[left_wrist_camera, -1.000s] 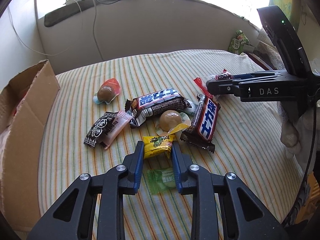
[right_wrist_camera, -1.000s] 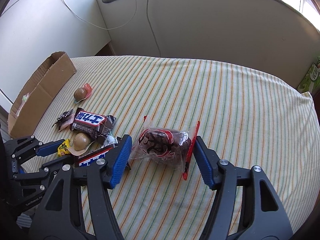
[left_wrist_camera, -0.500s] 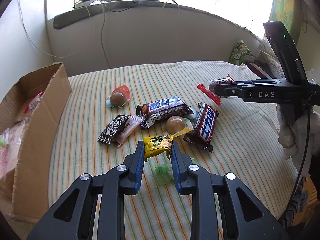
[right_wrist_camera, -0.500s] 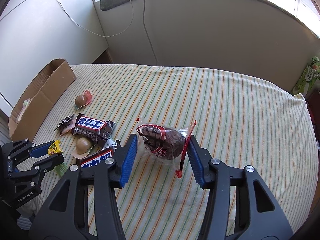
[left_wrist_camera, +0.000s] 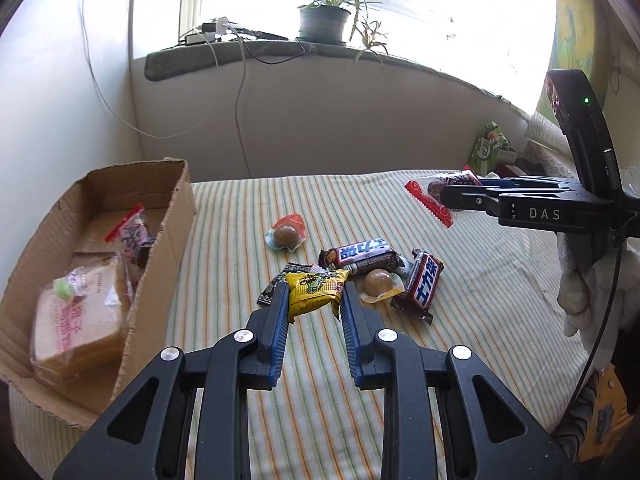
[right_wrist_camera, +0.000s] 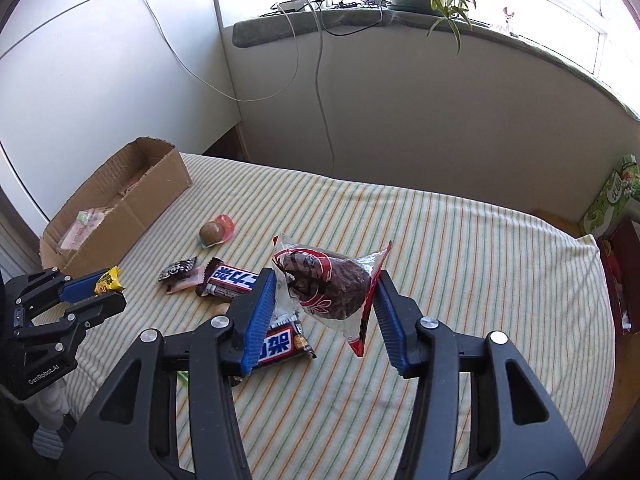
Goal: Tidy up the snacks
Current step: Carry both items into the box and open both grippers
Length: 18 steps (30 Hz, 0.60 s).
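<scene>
My left gripper (left_wrist_camera: 313,298) is shut on a small yellow snack packet (left_wrist_camera: 316,290) and holds it above the striped cloth. My right gripper (right_wrist_camera: 325,286) is shut on a clear red-edged bag with a brown cake (right_wrist_camera: 330,286), lifted off the cloth; that bag also shows in the left wrist view (left_wrist_camera: 434,194). A cardboard box (left_wrist_camera: 160,240) at the left holds wrapped bread and other packets. On the cloth lie two dark chocolate bars (left_wrist_camera: 364,256) (left_wrist_camera: 424,284), two round brown sweets in cups (left_wrist_camera: 286,234) (left_wrist_camera: 378,282) and a dark small packet (right_wrist_camera: 180,272).
The table has a striped cloth (right_wrist_camera: 460,280). A grey wall with hanging cables (right_wrist_camera: 320,80) stands behind it, with a potted plant (left_wrist_camera: 324,24) on the sill. A green carton (right_wrist_camera: 612,196) stands at the far right edge.
Both grippers have risen off the cloth with their packets. The left one has moved left toward the cardboard box, whose inside now shows. A green packet under the left gripper is out of sight.
</scene>
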Available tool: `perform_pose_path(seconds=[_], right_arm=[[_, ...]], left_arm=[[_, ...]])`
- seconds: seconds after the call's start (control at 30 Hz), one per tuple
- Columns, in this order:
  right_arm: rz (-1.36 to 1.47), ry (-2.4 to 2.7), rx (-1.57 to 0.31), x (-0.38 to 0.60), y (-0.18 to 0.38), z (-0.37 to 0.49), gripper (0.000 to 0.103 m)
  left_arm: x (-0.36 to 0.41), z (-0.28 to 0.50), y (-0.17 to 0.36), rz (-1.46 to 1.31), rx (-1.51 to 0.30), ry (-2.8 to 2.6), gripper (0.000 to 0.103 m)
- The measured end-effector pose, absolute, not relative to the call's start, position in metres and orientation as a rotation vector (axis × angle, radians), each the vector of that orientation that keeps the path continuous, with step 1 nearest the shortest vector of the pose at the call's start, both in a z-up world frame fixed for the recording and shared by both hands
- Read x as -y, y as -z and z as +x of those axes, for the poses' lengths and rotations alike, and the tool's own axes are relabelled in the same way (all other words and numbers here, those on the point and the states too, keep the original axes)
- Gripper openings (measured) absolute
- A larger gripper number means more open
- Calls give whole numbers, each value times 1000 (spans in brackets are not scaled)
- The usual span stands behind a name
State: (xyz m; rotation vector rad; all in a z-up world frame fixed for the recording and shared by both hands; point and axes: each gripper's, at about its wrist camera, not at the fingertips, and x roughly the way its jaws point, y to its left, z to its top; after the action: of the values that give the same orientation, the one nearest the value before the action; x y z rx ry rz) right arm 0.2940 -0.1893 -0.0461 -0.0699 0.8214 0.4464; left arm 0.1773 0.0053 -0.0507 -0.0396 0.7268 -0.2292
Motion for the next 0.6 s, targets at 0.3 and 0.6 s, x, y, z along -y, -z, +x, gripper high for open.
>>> perform_pose_path(seconds=[0.3, 0.6], right_arm=[[-99, -513, -790, 144, 30, 296, 51], [-135, -587, -767, 87, 19, 301, 51]], left_arm=[[-46, 169, 39, -84, -682, 146, 24], [-92, 160, 37, -109, -661, 46, 24]])
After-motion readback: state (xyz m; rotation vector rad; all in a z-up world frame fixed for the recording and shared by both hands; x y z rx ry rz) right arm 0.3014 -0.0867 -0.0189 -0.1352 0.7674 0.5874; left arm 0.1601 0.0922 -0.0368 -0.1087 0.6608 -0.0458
